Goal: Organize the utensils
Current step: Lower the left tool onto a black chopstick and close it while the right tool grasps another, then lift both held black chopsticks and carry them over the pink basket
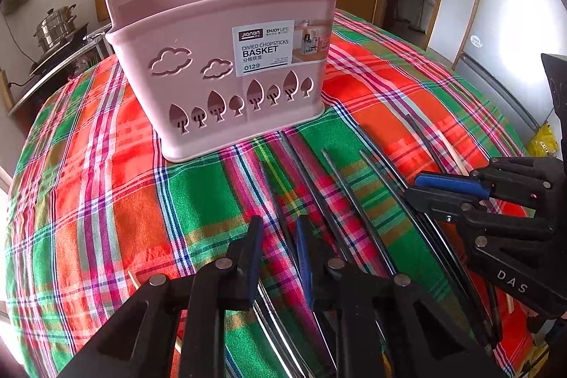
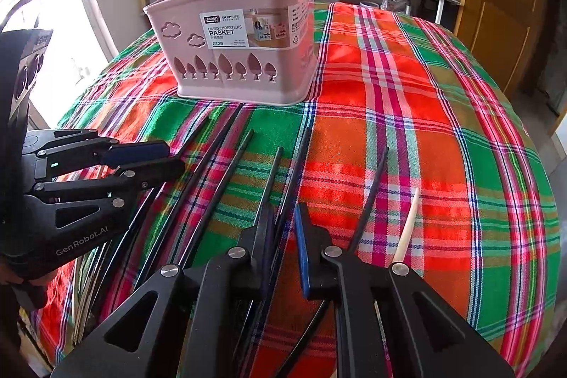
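Basket (image 1: 198,73) label: "DIVIED CHOPSTICKS BASKET 0129".

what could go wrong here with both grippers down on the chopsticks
The dark chopsticks lie close together and cross, so the right gripper may pinch more than one. The left gripper works right beside it, so the two could bump. Lifted sticks could also knock the light pink basket.

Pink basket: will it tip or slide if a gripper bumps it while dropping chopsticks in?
The pink basket looks like thin plastic with cut-outs and nothing shows above its rim, so probably light. It stands tall on the soft plaid cloth, so a bump near the rim might tip it; a low push would more likely drag or bunch the cloth.
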